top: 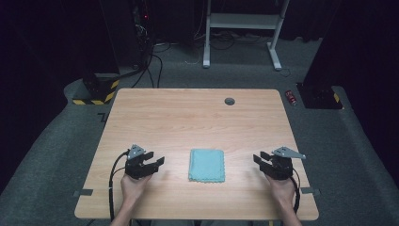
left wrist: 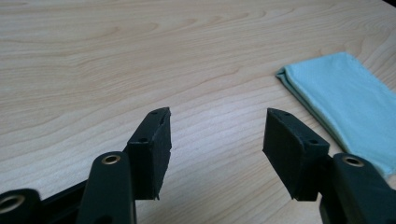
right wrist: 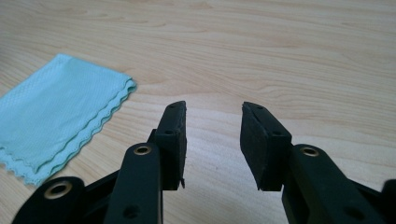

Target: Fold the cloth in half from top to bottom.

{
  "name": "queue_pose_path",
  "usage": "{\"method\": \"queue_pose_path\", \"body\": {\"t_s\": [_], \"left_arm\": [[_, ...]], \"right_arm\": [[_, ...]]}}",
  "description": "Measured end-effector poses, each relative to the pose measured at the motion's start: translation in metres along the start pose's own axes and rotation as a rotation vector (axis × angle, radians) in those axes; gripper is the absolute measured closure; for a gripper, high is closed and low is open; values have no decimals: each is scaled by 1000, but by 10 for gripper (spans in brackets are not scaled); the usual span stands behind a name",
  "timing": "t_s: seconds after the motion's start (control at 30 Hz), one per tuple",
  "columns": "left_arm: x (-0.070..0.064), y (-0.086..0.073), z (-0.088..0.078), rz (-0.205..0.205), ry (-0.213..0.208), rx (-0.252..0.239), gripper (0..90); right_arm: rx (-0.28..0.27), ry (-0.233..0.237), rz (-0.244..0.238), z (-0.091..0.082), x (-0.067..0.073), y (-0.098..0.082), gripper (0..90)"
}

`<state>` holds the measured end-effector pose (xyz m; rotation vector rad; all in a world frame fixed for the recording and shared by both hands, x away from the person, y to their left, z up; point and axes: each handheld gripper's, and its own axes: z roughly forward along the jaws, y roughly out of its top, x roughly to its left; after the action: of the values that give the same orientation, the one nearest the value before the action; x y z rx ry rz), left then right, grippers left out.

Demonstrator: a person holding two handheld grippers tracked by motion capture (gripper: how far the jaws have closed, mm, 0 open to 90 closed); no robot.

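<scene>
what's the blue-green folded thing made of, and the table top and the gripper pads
Folded cloth: looks like thin woven or microfibre fabric, matte pale turquoise, with a fine dotted weave and wavy scalloped edges where the layers stack.
Table: light wood-grain top, smooth low sheen; possibly laminate rather than solid wood.
Pads: matte black, seemingly rubber or dense foam, with slightly rough edges.

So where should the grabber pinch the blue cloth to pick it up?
Probably at a corner of its wavy near edge. The folded cloth lies flat on the table, so only its edges give the jaws something to nip. The open right gripper could slide in low from the cloth's right side, where the stacked layers show.
</scene>
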<state>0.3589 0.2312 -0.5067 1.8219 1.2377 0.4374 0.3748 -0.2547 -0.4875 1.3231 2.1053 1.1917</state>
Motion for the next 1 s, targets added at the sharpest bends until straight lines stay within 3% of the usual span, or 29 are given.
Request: {"method": "queue_pose_path", "body": {"t_s": [0.5,1.0], "left_arm": [[8,-15,5,15,80,50,419],[12,-15,10,18,147,64,418]], "right_arm": [[70,-56,-24,5,-5,-20,605],[129,-117,-58,16,-7,-28,595]]}}
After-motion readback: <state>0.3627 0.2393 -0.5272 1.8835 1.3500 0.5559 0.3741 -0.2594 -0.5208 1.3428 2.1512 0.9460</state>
